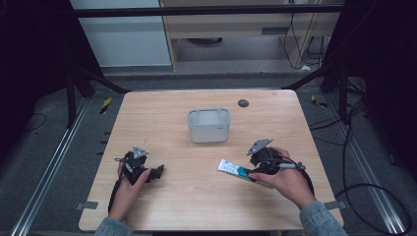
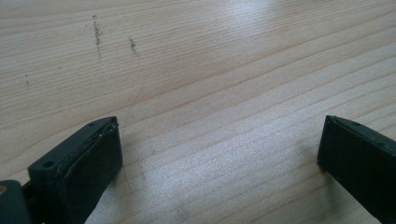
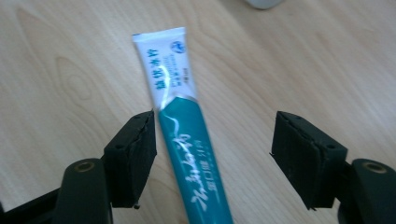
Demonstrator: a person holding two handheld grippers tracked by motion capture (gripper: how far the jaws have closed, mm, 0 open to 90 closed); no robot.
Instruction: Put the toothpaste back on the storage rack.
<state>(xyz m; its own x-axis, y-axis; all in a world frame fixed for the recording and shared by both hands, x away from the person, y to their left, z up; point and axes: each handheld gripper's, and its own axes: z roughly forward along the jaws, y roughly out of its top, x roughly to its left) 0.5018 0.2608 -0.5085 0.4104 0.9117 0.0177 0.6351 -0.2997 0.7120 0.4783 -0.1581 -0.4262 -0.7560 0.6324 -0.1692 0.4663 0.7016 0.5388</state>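
Note:
A toothpaste tube, white at its flat crimped end and teal toward the cap, lies on the wooden table at the right. In the right gripper view the tube runs lengthwise between the jaws of my right gripper, close against the left jaw, while the right jaw stands well clear of it. In the high view my right gripper sits over the tube's teal end. My left gripper rests at the table's left, and its jaws stand wide with only bare wood between them.
A white-grey open bin stands at the table's middle, toward the far side. A small dark round disc lies near the far edge. Cables trail over the floor on the right.

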